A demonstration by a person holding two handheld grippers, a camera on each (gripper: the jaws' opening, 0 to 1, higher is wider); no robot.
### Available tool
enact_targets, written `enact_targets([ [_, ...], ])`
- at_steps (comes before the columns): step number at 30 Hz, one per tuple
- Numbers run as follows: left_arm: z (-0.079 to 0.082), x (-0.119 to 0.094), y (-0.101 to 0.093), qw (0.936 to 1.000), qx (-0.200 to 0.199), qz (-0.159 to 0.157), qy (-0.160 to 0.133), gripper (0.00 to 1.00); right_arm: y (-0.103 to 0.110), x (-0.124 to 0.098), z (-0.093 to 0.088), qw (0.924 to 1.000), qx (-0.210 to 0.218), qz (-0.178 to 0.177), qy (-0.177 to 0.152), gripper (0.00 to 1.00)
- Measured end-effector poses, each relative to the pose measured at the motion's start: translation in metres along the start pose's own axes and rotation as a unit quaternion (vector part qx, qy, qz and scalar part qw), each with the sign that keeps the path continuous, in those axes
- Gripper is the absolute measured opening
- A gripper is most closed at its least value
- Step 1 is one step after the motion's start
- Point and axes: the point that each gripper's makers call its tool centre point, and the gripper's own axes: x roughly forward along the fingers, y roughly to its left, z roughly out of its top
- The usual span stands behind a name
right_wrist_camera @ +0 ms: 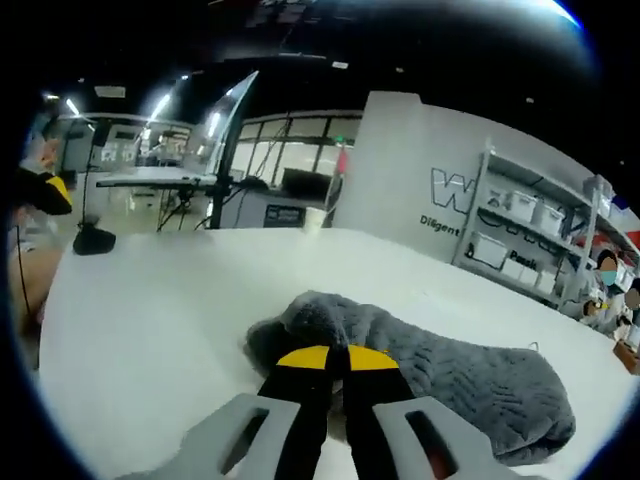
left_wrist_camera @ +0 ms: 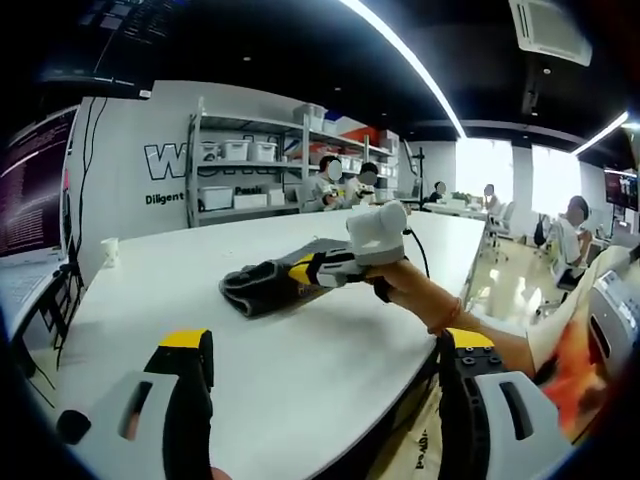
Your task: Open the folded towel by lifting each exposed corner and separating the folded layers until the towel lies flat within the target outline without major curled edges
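While folded — towel (right_wrist_camera: 440, 370) in right tool (right_wrist_camera: 338, 356)

I see a white table (left_wrist_camera: 300, 350) with a rounded edge. A gray folded towel (left_wrist_camera: 262, 285) lies bunched on it toward twelve o'clock. A small white cup (left_wrist_camera: 110, 250) stands at ten o'clock near the far edge.

Lab, storage shelving (left_wrist_camera: 250, 165), seated people (left_wrist_camera: 572, 235), monitors (left_wrist_camera: 35, 180)
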Motion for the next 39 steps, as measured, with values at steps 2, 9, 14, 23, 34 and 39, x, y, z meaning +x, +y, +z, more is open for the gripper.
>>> enact_targets([
  [2,-0.001,0.002,-0.001,1.0,0.0,-0.001,0.003,0.92,-0.016,-0.007,0.005,0.9996,0.018,-0.018,-0.014,0.0],
  [9,-0.001,0.005,-0.006,0.9999,0.006,-0.009,0.007,0.92,-0.045,-0.008,0.018,0.9971,0.042,-0.055,-0.033,0.0],
  [14,-0.002,0.002,-0.006,0.9999,0.008,-0.012,0.008,0.92,-0.072,-0.009,0.029,0.9949,0.054,-0.075,-0.041,0.0],
  [23,0.0,-0.005,0.001,1.0,0.001,0.0,-0.001,0.92,-0.113,-0.012,0.028,0.9912,0.067,-0.105,-0.044,0.0],
  [34,-0.002,0.001,0.0,1.0,0.0,-0.001,0.004,0.92,-0.162,-0.006,0.036,0.9885,0.019,-0.144,-0.042,0.0],
  [39,-0.003,0.005,-0.002,1.0,0.002,-0.006,0.006,0.92,-0.167,-0.012,0.033,0.9855,-0.005,-0.163,-0.048,0.0],
])
